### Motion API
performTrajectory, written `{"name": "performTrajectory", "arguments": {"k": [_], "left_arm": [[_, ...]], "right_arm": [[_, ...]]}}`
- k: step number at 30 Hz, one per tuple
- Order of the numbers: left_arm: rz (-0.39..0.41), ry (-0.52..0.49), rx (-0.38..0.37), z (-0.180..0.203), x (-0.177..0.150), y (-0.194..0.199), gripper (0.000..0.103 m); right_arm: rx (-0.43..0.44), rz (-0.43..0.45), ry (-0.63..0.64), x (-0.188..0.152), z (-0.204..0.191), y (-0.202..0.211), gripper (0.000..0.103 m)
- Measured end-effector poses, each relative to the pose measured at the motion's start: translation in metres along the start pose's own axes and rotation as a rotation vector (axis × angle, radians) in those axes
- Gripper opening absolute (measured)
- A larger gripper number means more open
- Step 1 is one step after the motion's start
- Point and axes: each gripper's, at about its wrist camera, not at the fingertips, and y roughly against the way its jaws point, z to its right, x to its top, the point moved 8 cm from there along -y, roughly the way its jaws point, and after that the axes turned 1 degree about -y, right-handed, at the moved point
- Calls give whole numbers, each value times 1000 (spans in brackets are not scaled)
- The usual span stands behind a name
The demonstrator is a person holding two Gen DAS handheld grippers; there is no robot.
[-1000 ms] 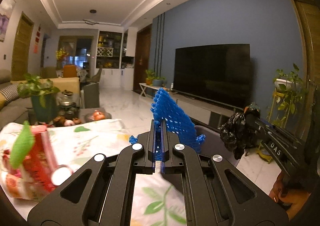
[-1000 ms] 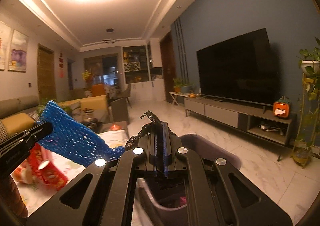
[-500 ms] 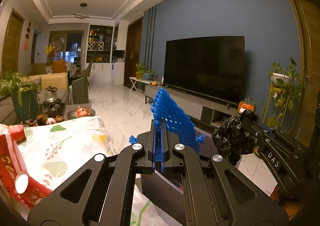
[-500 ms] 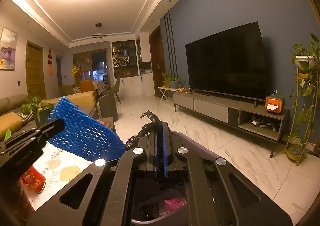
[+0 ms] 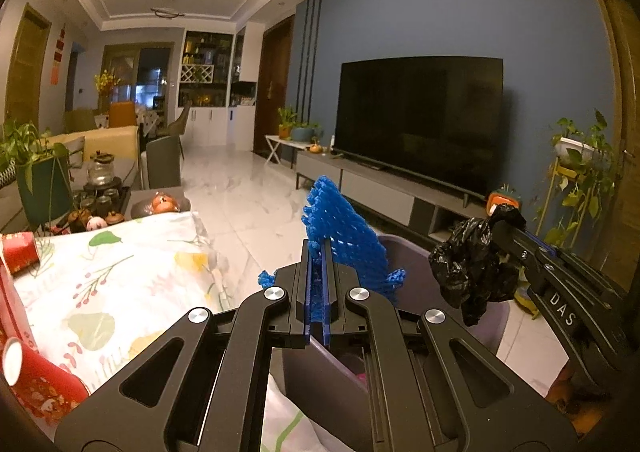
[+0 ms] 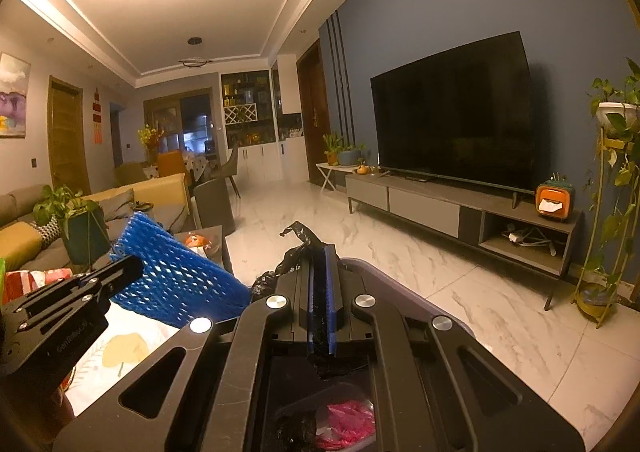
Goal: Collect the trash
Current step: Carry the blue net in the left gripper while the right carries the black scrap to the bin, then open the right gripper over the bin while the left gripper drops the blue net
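Note:
My left gripper is shut on a blue foam net sleeve, which sticks up and to the right above a grey trash bin. In the right wrist view the same blue net hangs at the left from the left gripper. My right gripper is shut on a crumpled black plastic bag, held over the bin's open mouth. The black bag also shows at the right of the left wrist view. Pink and black trash lies inside the bin.
A table with a floral cloth lies left of the bin, with red packaging on it. Beyond it are a tea tray and a potted plant. A TV cabinet and plant stand line the right wall.
Both grippers have carried their loads rightward off the table and now hang over the bin. The red packaging has slid to the left edge of the left wrist view.

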Motion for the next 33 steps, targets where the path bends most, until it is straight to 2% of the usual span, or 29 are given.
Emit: {"name": "performTrajectory", "arguments": {"k": [11,12,13,16,17,19,23,26,31,33], "left_arm": [[-35,13,1,-2,-8,-21,5],[-38,12,4,-2,-9,-22,8],[-42,4,3,-2,-10,-24,16],[-21,-2,26,-5,-11,-23,53],[-9,11,25,-7,-10,-21,59],[-5,24,28,-10,-9,-21,60],[3,31,55,-17,-7,-17,70],[7,42,71,-21,-8,-13,77],[6,53,87,-28,-5,-6,83],[12,58,96,-32,-4,-1,86]], "right_arm": [[-5,-7,1,0,4,-17,6],[-4,-7,1,0,4,-17,6],[-5,-13,-1,-1,5,-19,6],[-5,-22,-3,-4,5,-24,10],[-9,-25,0,-5,5,-25,10],[-12,-29,0,-6,5,-26,11],[-19,-30,-12,-8,7,-27,26],[-22,-26,-15,-7,8,-26,27],[-29,-15,-20,-4,9,-22,33],[-30,-9,-20,-2,8,-20,39]]}}
